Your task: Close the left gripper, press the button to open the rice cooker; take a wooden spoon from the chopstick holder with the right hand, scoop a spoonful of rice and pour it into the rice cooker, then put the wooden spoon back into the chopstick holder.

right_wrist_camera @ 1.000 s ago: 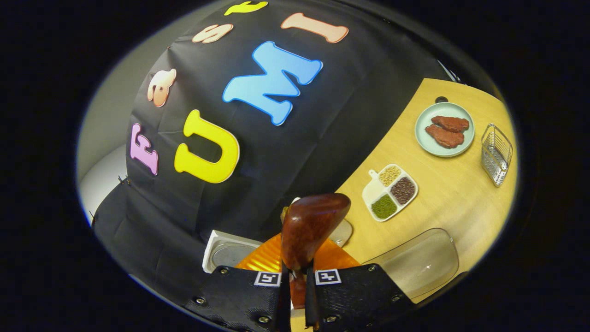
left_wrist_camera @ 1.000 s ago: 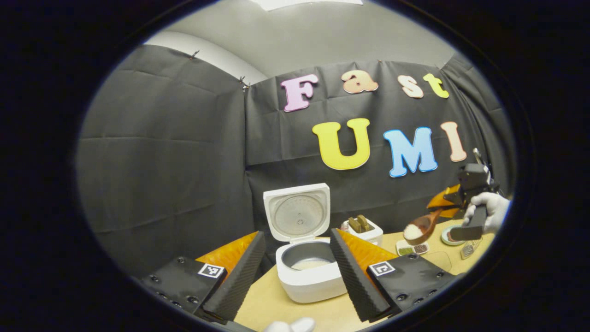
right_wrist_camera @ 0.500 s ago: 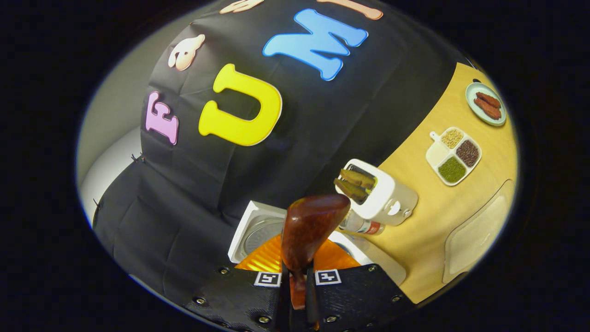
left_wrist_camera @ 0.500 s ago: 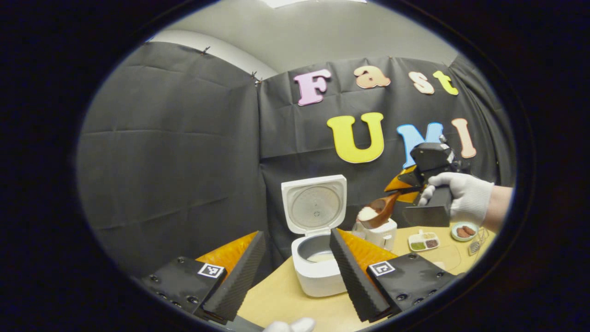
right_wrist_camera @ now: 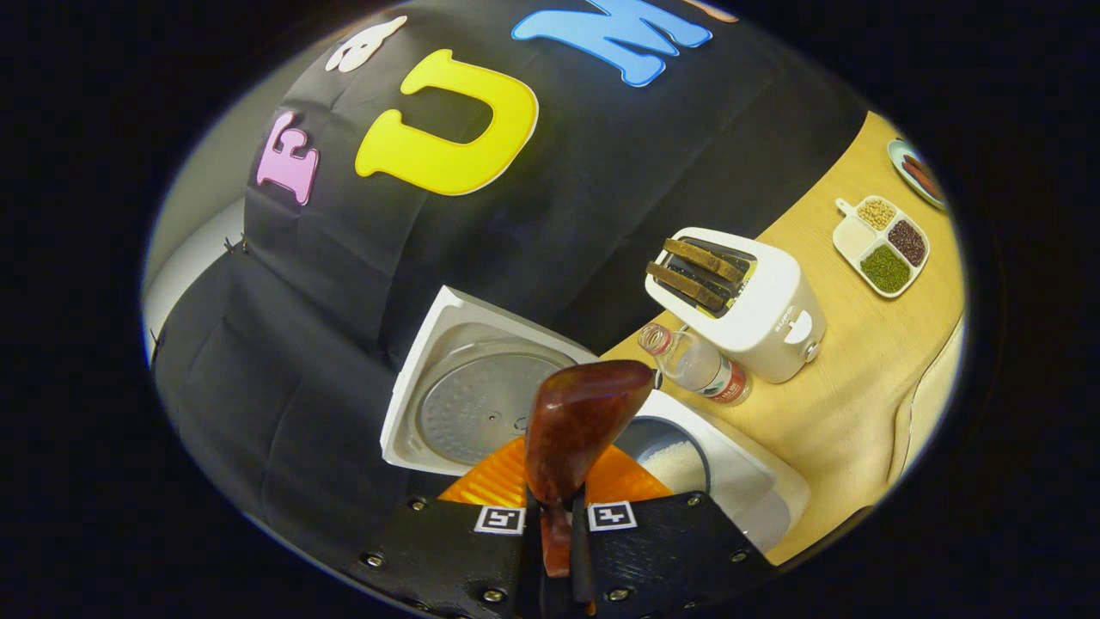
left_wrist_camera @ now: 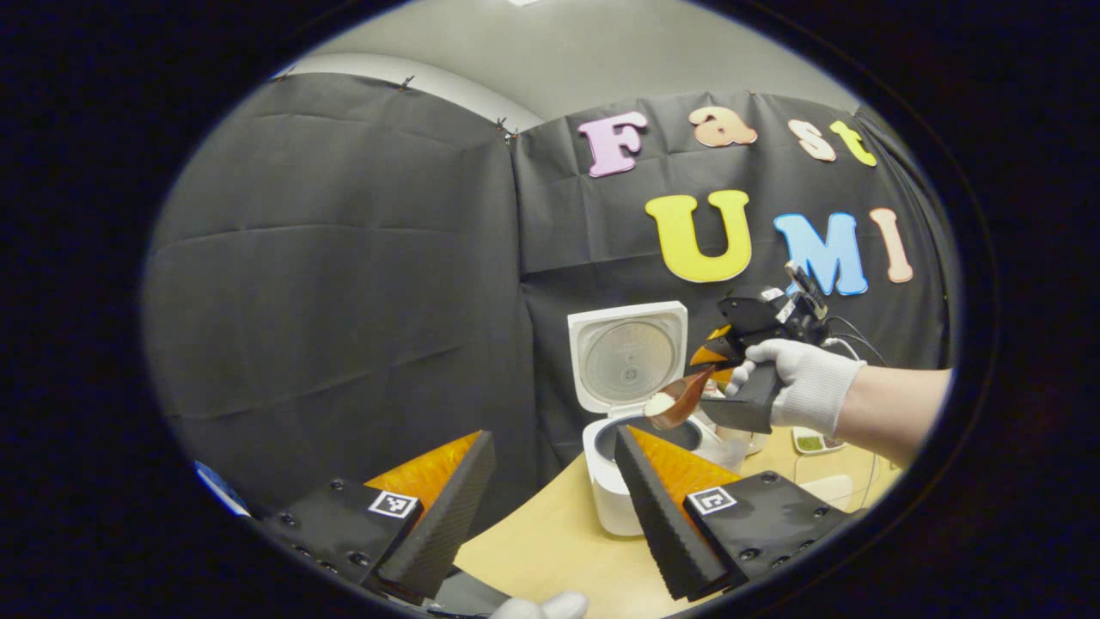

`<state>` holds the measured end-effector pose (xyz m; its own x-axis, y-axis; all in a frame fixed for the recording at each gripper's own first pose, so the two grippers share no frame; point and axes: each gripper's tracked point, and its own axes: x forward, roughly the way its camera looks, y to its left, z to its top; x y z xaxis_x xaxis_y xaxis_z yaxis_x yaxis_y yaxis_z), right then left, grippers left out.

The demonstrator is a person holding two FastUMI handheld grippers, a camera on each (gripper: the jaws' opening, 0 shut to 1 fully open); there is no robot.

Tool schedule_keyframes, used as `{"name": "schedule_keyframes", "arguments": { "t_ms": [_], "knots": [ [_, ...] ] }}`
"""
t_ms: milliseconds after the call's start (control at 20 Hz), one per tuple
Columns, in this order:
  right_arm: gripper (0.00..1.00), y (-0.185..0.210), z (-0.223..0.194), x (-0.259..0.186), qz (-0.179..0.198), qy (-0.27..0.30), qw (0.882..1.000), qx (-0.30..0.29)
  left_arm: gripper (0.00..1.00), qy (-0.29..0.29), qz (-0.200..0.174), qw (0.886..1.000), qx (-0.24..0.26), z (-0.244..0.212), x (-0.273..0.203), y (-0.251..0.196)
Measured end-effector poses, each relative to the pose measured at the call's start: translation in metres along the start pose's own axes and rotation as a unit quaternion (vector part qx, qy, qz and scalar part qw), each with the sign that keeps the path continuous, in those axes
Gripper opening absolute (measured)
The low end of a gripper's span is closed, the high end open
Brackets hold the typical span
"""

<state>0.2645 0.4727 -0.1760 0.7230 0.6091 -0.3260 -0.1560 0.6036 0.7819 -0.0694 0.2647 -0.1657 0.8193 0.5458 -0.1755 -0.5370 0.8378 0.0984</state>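
The white rice cooker [left_wrist_camera: 612,494] stands on the table with its lid [left_wrist_camera: 627,359] up. Rice lies in its pot [right_wrist_camera: 679,464]. My right gripper [right_wrist_camera: 554,516] is shut on the handle of the brown wooden spoon [right_wrist_camera: 584,425]. In the left gripper view a gloved hand holds that right gripper [left_wrist_camera: 706,365], and the spoon [left_wrist_camera: 675,404], heaped with white rice, hangs over the pot's right rim. My left gripper [left_wrist_camera: 554,516] is open and holds nothing, a little short of the cooker; its right finger hides part of the pot.
A white toaster [right_wrist_camera: 743,301] with toast slices stands right of the cooker, with a small bottle [right_wrist_camera: 696,365] lying between them. A divided dish of beans [right_wrist_camera: 885,249] and a plate [right_wrist_camera: 918,170] sit farther right on the wooden table [right_wrist_camera: 846,378]. Black cloth walls the back.
The right gripper has carried the rice-filled spoon leftward, from over the dishes past the toaster to above the cooker's pot. The left gripper stays open and has swung left, away from the cooker.
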Motion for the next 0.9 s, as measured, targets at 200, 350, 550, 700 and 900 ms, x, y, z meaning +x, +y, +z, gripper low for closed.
{"name": "schedule_keyframes", "arguments": {
  "t_ms": [200,350,550,700,900],
  "knots": [
    [0.12,-0.003,-0.010,0.016,-0.007,-0.004,0.998,-0.064,1.00,0.010,0.014,1.000,0.015,-0.010,-0.004,0.007],
    [0.12,-0.002,-0.013,0.021,-0.016,-0.020,0.990,-0.137,0.96,0.012,0.022,0.999,0.026,-0.012,-0.008,0.014],
    [0.12,-0.009,-0.007,0.018,-0.046,-0.054,0.967,-0.246,1.00,0.014,0.026,0.999,0.027,-0.011,-0.008,0.015],
    [0.12,-0.001,-0.001,0.018,-0.042,-0.079,0.943,-0.321,1.00,0.018,0.031,0.999,0.033,-0.018,-0.008,0.017],
    [0.12,0.016,-0.006,0.016,-0.024,-0.102,0.898,-0.427,1.00,0.018,0.032,0.999,0.039,-0.015,-0.009,0.019]
  ]
}}
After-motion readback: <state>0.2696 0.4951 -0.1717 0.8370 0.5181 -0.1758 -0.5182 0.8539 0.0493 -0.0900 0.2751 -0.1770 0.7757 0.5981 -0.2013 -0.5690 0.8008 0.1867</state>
